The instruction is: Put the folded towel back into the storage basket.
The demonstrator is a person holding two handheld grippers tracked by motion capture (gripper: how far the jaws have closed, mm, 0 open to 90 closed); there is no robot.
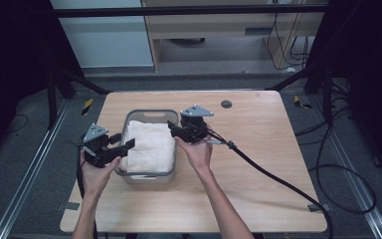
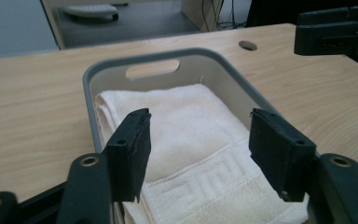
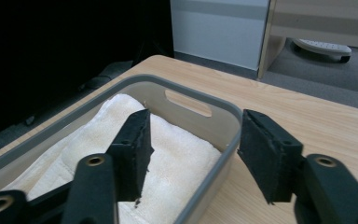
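A grey plastic basket [image 1: 130, 117] stands on the wooden table, and a folded cream towel [image 1: 147, 146] lies flat inside it. My left gripper [image 1: 125, 145] hovers at the basket's left rim, open, its jaws over the towel [image 2: 196, 126] near the front end. My right gripper [image 1: 171, 128] is held at the basket's right rim, also open, one jaw above the towel [image 3: 177, 154] and the other outside the wall [image 3: 223, 140]. Nothing sits between either pair of jaws. The basket's far handle slot [image 2: 152, 69] is visible.
The wooden table [image 1: 258, 149] has bare room to the right and in front of the basket. A small round hole [image 1: 226, 104] sits near the far edge. A thick black cable [image 1: 273, 177] trails from the right gripper across the table's right half.
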